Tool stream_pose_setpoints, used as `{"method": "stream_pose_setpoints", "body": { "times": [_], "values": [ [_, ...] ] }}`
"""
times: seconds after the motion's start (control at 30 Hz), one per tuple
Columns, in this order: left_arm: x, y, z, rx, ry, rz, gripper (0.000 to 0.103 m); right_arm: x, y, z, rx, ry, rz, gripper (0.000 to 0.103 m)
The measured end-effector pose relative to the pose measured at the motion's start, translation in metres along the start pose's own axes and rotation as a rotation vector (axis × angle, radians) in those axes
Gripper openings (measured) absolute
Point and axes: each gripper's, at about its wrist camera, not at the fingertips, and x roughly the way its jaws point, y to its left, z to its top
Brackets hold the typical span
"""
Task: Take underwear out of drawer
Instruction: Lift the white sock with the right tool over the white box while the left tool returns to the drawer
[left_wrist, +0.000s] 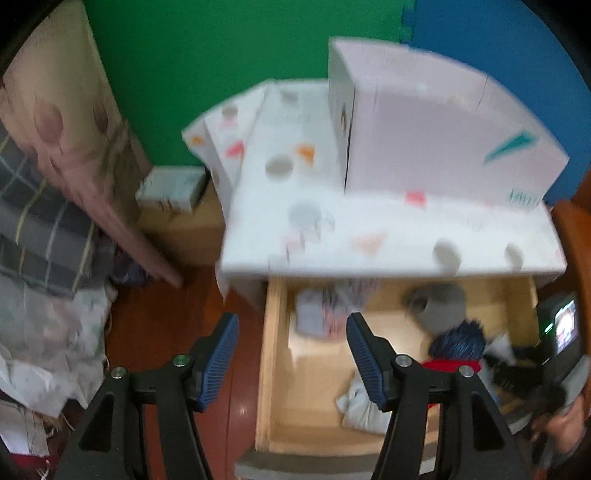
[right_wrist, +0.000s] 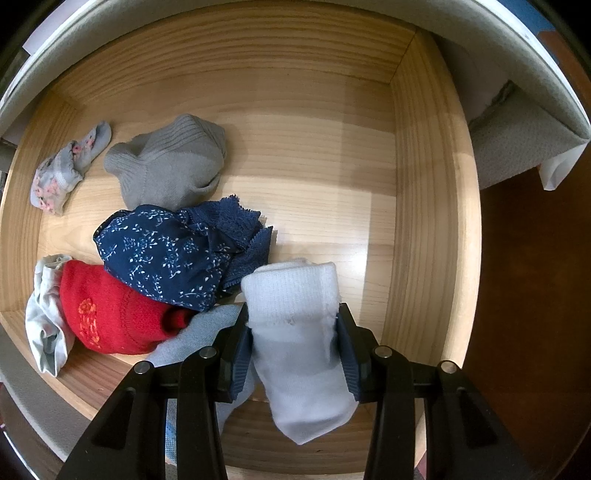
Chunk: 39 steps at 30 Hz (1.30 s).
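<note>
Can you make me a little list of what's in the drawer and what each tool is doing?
drawer: wooden drawer, pulled open
right tool: right tool shut on white sock
left tool: left tool open, nothing between its pads, above the drawer's left edge
beside the sock: navy flowered underwear, red garment
farther back: grey sock, small flowered piece
left corner: pale cloth

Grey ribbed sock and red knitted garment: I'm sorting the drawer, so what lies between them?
The navy floral-print underwear with lace trim lies between the grey ribbed sock and red knitted garment, overlapping the red one; right wrist view.
</note>
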Motion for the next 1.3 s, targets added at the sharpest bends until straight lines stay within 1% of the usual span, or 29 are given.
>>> {"method": "stream_pose_setpoints", "body": {
  "times": [0.1, 0.3, 0.4, 0.53, 0.57, 0.6, 0.67, 0.8, 0.97, 1.17, 1.3],
  "values": [
    [0.019, -0.004, -0.02, -0.002, 0.022, 0.017, 0.062, -0.003, 0.0, -0.001, 0.006, -0.011, 0.008, 0.04],
    [0.049, -0.008, -0.049, -0.048, 0.057, -0.003, 0.062, -0.006, 0.0, -0.003, 0.004, -0.028, -0.001, 0.04],
    [0.058, -0.008, -0.059, -0.075, 0.058, 0.031, 0.062, -0.008, 0.001, -0.005, 0.006, -0.045, 0.006, 0.04],
    [0.064, -0.016, -0.074, -0.045, 0.031, 0.075, 0.062, -0.014, 0.004, -0.006, -0.008, -0.071, 0.006, 0.04],
    [0.066, -0.017, -0.076, -0.04, 0.037, 0.08, 0.062, -0.015, 0.004, -0.006, -0.012, -0.076, 0.011, 0.04],
    [0.068, -0.017, -0.077, -0.04, 0.051, 0.069, 0.062, -0.018, 0.004, -0.007, -0.013, -0.083, 0.018, 0.04],
    [0.067, -0.016, -0.078, -0.049, 0.037, 0.049, 0.062, -0.024, 0.004, -0.009, -0.016, -0.093, 0.026, 0.04],
    [0.068, -0.012, -0.078, -0.07, 0.034, 0.051, 0.062, -0.041, 0.003, -0.008, -0.026, -0.111, 0.032, 0.04],
    [0.066, -0.012, -0.078, -0.081, 0.023, 0.043, 0.062, -0.074, -0.003, 0.0, -0.018, -0.142, 0.059, 0.04],
    [0.064, -0.006, -0.079, -0.119, 0.016, 0.018, 0.062, -0.144, -0.002, 0.01, -0.052, -0.214, 0.075, 0.04],
    [0.063, -0.001, -0.079, -0.137, 0.008, 0.002, 0.062, -0.207, 0.001, 0.025, -0.082, -0.301, 0.069, 0.04]
  ]
}}
